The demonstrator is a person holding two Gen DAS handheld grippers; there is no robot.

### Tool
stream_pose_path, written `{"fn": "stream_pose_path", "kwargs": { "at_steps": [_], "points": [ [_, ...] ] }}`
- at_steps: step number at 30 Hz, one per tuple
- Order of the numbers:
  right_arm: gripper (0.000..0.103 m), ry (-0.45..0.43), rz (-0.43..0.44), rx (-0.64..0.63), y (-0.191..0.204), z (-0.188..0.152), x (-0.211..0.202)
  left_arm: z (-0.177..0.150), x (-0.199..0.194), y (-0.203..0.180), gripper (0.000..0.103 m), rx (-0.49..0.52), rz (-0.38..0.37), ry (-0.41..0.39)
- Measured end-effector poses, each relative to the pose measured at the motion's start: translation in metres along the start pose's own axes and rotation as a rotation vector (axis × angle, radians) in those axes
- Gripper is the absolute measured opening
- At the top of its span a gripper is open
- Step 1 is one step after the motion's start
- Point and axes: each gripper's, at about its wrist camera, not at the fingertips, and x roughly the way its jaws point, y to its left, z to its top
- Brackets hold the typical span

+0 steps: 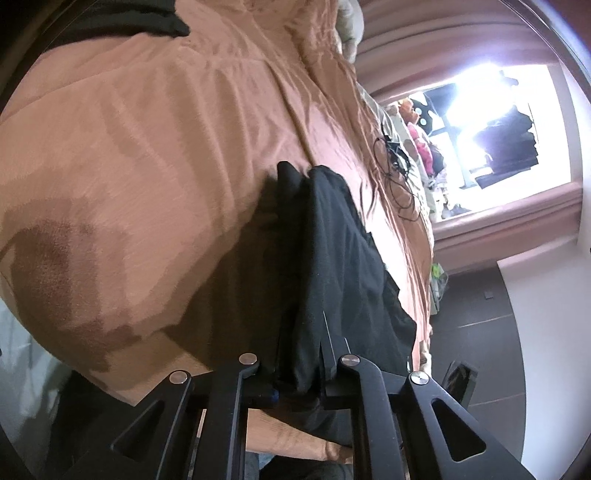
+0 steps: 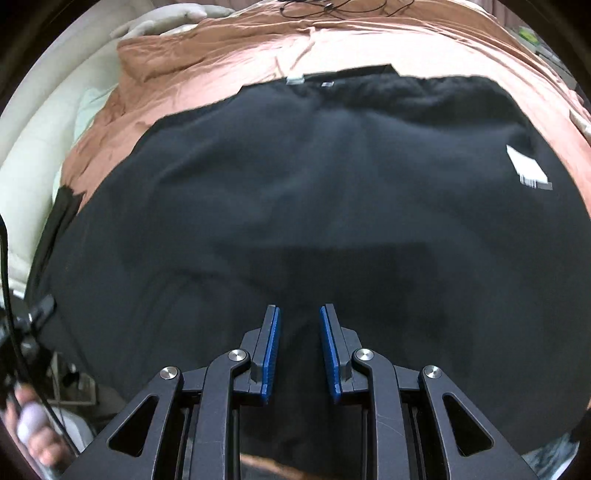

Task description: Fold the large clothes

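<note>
A large black garment point(image 2: 314, 206) lies spread flat on a bed with a salmon-brown sheet point(image 2: 229, 55). It has a white label point(image 2: 528, 168) at its right side. My right gripper point(image 2: 298, 314) is open just above the garment's near part, blue pads point(image 2: 271, 350) apart, nothing between them. In the left wrist view my left gripper point(image 1: 299, 373) is shut on a bunched fold of the black garment point(image 1: 332, 258), held up over the sheet point(image 1: 147, 147). Its fingertips are hidden by the cloth.
Black cables point(image 1: 395, 166) lie on the far part of the bed, also seen in the right wrist view point(image 2: 332, 7). White pillows point(image 2: 44, 155) sit at the bed's left. A bright window point(image 1: 491, 122) and dark tiled floor point(image 1: 491, 350) are beyond the bed.
</note>
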Motion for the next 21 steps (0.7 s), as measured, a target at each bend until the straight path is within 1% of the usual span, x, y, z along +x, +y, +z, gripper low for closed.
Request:
{"fn": "stream_pose_path", "kwargs": {
  "at_steps": [3,5,7,9,12,14,16,18,21],
  "points": [
    [0.023,-0.005,0.016,0.001,0.000,-0.018,-0.004,0.000,-0.003,-0.011,0.013,0.024,-0.011,-0.005],
    [0.023,0.004,0.043,0.003,0.000,-0.032,-0.008,-0.001,-0.006,-0.018,0.012,0.040,-0.022,-0.009],
    [0.023,0.015,0.066,-0.008,0.003,-0.045,-0.007,-0.003,-0.010,-0.030,0.012,0.068,-0.034,-0.016],
    [0.023,0.012,0.068,-0.015,0.003,-0.055,-0.007,-0.005,-0.014,-0.045,0.011,0.098,-0.051,-0.019],
    [0.018,0.004,0.107,0.008,-0.002,-0.068,-0.008,-0.011,-0.017,-0.066,0.010,0.142,-0.064,-0.023],
    [0.017,0.003,0.123,0.007,-0.005,-0.080,-0.011,-0.016,-0.018,-0.082,0.010,0.173,-0.071,-0.023],
    [0.017,0.009,0.153,0.024,-0.012,-0.086,-0.016,-0.022,-0.018,-0.100,0.010,0.207,-0.077,-0.020],
    [0.016,0.012,0.182,0.045,-0.020,-0.083,-0.020,-0.029,-0.018,-0.120,0.010,0.245,-0.084,-0.023],
    [0.016,-0.039,0.202,0.065,-0.038,-0.083,-0.041,-0.039,-0.017,-0.149,0.010,0.298,-0.101,-0.021]
  ]
}}
